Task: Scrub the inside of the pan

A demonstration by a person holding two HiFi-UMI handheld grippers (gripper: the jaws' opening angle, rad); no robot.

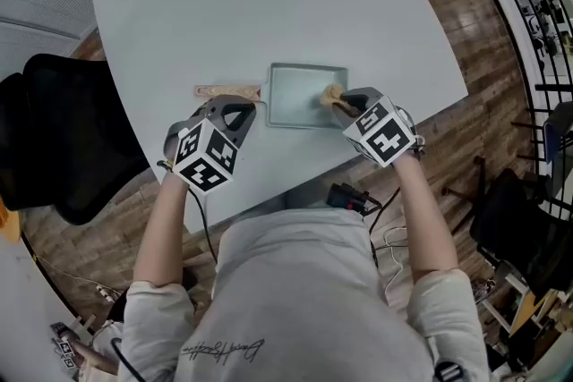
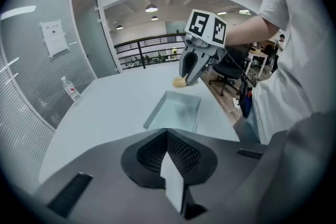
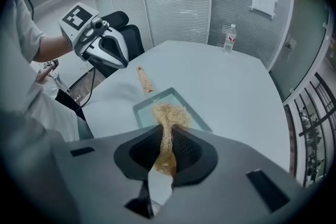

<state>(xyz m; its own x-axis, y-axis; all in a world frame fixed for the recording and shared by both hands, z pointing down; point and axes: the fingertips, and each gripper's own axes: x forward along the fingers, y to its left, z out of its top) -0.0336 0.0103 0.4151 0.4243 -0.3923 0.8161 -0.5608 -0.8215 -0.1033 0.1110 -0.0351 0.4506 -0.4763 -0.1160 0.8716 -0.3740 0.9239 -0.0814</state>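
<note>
Head view: the pan [image 1: 300, 98], a shallow rectangular metal one, lies flat on the pale counter [image 1: 224, 4] in front of me. My right gripper [image 1: 344, 103] reaches over its right end, clenched on a tuft of tan scrubber [image 1: 332, 93]. My left gripper [image 1: 249, 112] hangs just off the pan's near left corner, holding nothing. A short wooden stick [image 1: 226, 91] lies on the counter just beside the pan's left edge.

Left gripper view: my jaws are pressed together with nothing between them. Past them the pan sits empty on the counter, and the right gripper comes down at its far end with the scrubber at its tips; I cannot tell whether the scrubber touches the pan. A small bottle [image 2: 71, 89] stands near the counter's far left edge.

Right gripper view: my jaws are clamped on the fibrous scrubber, which fans out beyond the tips over the pan. The wooden stick lies past the pan, and the left gripper hovers at upper left.
</note>
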